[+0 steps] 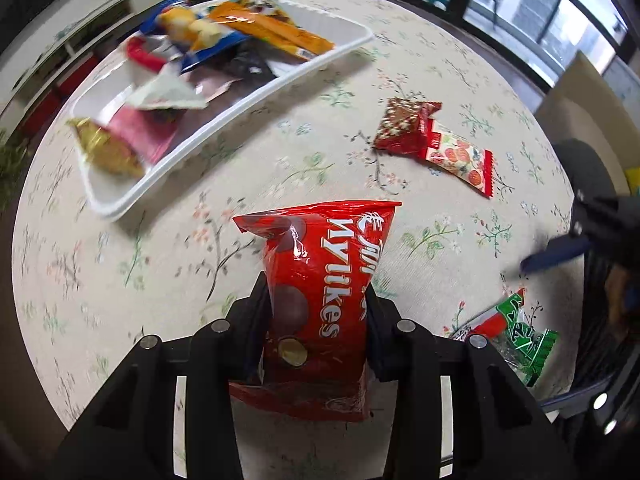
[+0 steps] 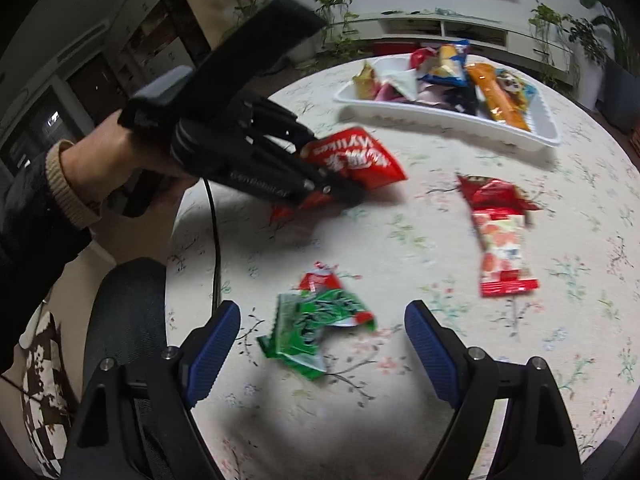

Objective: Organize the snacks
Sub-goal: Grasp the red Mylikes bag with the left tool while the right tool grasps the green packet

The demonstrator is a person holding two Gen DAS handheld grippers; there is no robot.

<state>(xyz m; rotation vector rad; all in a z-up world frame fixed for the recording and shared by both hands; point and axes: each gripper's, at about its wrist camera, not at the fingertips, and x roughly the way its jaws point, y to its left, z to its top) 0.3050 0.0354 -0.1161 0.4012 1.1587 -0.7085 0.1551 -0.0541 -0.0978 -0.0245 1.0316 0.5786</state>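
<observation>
In the left wrist view, the white tray (image 1: 256, 92) sits upper left on the floral counter (image 1: 280, 168), already heaped with packets, likely the collecting place. At centre bottom the left gripper (image 1: 318, 320) has its fingers clamped on the red Mylikes bag (image 1: 320, 280), pinched low so the top sticks out forward, probably for carrying towards the tray. To the right lie a dark red packet (image 1: 404, 126) touching a white-and-red fruit packet (image 1: 460, 158), and lower right a green packet (image 1: 520, 340).

In the right wrist view, the right gripper (image 2: 322, 344) hangs at the bottom with fingers spread wide and empty, straddling that green packet (image 2: 316, 324), seemingly its next pick.
</observation>
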